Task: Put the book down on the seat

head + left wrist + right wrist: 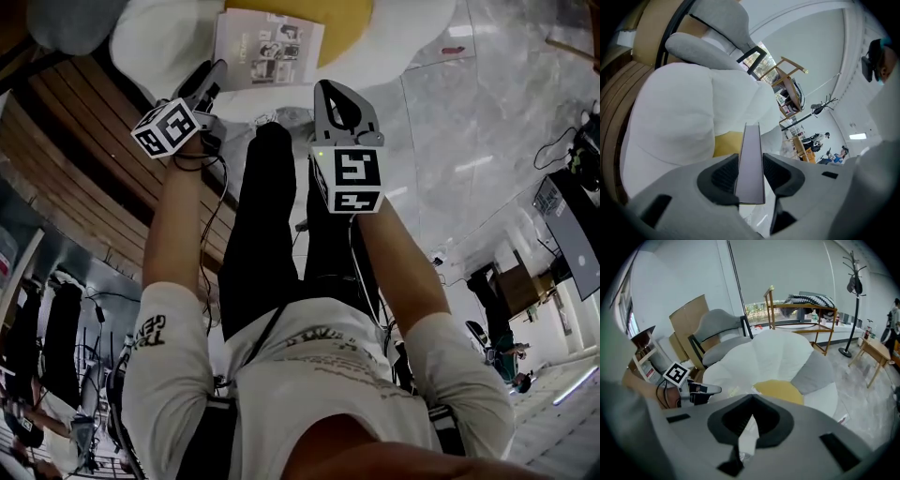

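A thin book (267,47) with pictures on its cover is held flat over the seat, a white flower-shaped cushion (394,52) with a yellow centre (328,14). My left gripper (216,80) is shut on the book's near left edge. In the left gripper view the book (751,154) runs edge-on between the dark pads (723,176), with the white cushion (679,117) behind it. My right gripper (331,92) hovers just right of the book, shut and holding nothing. Its view shows the jaws (751,403) closed over the cushion (778,357), with the left gripper (705,390) at the left.
A curved wooden slatted surface (84,141) lies to the left, and grey marble floor (487,141) to the right. Behind the cushion stand a grey chair (717,326), a wooden shelf (797,310), a coat stand (853,301) and a small table (876,352).
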The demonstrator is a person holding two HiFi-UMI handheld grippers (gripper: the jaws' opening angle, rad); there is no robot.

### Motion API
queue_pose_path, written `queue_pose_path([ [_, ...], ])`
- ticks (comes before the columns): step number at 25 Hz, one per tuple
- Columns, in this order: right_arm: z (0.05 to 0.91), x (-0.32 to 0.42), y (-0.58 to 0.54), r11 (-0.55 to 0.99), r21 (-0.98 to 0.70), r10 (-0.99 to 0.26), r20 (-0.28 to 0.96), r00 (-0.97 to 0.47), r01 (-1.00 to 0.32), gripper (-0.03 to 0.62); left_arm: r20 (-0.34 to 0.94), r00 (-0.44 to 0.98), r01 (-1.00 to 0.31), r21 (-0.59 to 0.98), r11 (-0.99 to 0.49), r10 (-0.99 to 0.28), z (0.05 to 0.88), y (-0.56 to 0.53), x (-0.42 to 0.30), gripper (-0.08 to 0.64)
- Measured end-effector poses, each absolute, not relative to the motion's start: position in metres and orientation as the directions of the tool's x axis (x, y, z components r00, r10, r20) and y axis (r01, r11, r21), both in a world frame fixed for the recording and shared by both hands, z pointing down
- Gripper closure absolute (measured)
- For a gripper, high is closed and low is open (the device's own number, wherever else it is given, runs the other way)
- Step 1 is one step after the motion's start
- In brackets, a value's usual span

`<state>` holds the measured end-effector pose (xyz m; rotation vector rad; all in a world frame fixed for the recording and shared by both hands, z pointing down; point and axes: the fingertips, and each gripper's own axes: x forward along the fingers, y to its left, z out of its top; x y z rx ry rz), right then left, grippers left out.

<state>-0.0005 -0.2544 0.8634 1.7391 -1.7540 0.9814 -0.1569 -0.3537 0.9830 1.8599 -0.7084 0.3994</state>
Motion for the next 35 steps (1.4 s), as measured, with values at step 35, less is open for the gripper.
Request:
queue_pose_path([
  [35, 0.850, -0.019, -0.267, -0.029, -0.219, -0.617, 0.772, -0.155, -0.975, 0.566, 0.785, 0.509, -0.858, 0.430, -0.281, -0.353, 0.992, -0.367, -0.196, 0.530],
])
